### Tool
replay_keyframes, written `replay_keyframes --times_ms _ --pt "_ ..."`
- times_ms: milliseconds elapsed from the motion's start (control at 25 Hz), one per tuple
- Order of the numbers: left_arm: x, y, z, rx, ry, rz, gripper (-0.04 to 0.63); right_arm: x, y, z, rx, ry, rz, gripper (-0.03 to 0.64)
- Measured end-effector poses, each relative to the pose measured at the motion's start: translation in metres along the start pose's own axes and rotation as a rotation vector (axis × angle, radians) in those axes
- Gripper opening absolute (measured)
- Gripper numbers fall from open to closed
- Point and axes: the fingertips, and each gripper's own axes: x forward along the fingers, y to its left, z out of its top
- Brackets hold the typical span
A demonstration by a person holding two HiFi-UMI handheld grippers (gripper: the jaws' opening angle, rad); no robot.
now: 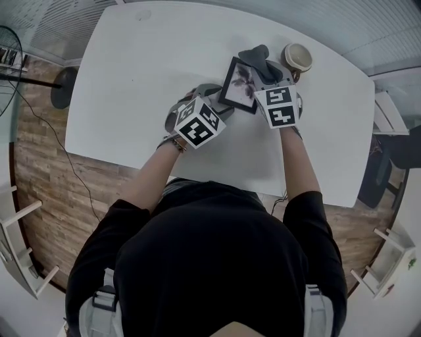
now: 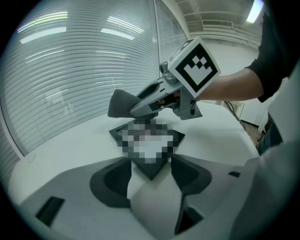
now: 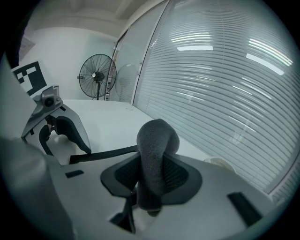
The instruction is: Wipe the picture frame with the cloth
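Cup (image 1: 297, 57) on white table (image 1: 145, 79) just beyond right gripper (image 3: 152, 185), pale inside, contents not readable. Rolled grey cloth (image 3: 157, 140) clamped between right jaws and touching far corner of black picture frame (image 1: 239, 84); left gripper (image 2: 150, 176) pinching frame's near corner, frame tilted near table's middle. Floor fan (image 3: 96, 75) visible only in right gripper view, wood floor (image 1: 46, 171) only in head view.

Bright, even light from ceiling lamps (image 2: 255, 11) gives glare streaks on the blinds (image 3: 206, 47), only soft shadows on the white table (image 1: 131, 79), and every view is bent and dark at its edges.
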Motion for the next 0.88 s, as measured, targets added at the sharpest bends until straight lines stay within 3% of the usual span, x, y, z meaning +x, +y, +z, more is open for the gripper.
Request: replay_keyframes --times_ms 600,880 --pt "0.000 0.000 0.000 0.000 0.001 0.000 0.279 0.022 0.005 -0.011 -0.146 0.058 -0.012 0.121" --pt "0.001 -0.003 0.002 -0.001 0.003 0.000 0.279 0.020 0.008 -0.016 -0.158 0.064 -0.005 0.121"
